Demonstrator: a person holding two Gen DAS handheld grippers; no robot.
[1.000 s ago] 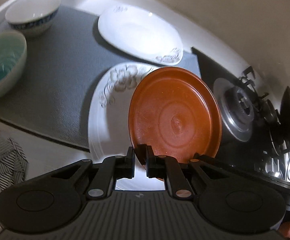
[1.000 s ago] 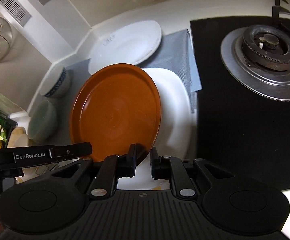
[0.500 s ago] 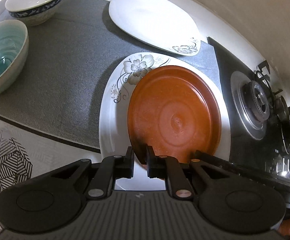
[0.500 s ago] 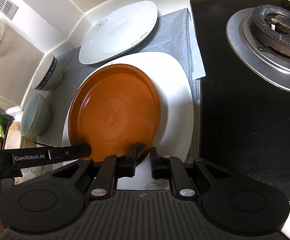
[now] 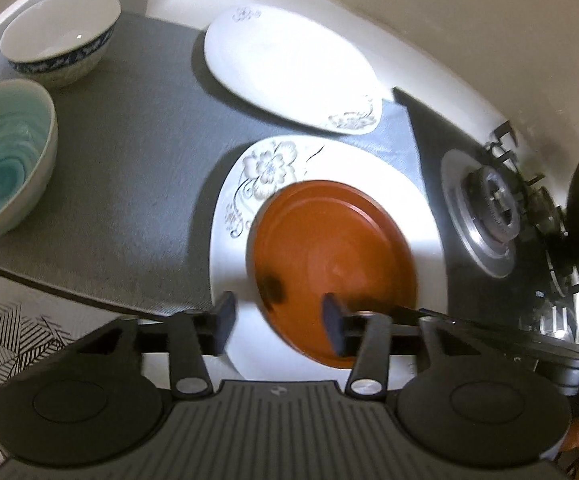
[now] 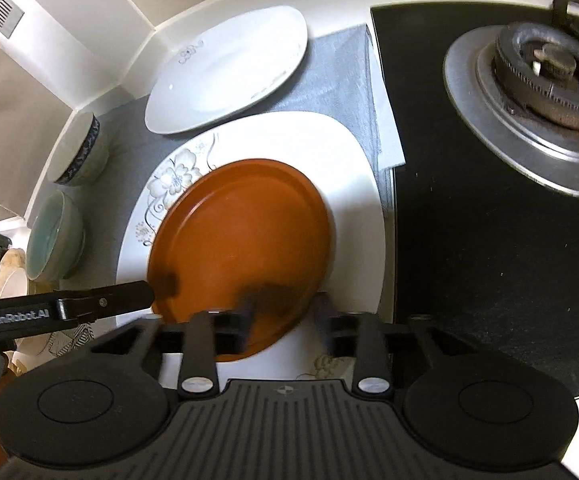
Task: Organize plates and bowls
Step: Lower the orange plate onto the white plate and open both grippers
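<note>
Your left gripper (image 5: 279,322) and right gripper (image 6: 285,322) have just been opening and have let go. The brown plate (image 6: 241,248) lies on the flowered plate (image 6: 353,168). Only your left camera shows inside the teal bowl (image 5: 5,172).

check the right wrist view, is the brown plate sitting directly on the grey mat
No, the brown plate rests on top of the white flowered plate, which itself lies on the grey mat.

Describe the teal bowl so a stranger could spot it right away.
Start at the gas burner and cross the grey mat to its far end, where two bowls sit. The teal bowl has a swirled blue-green inside; the white bowl beside it carries a dark blue band.
</note>
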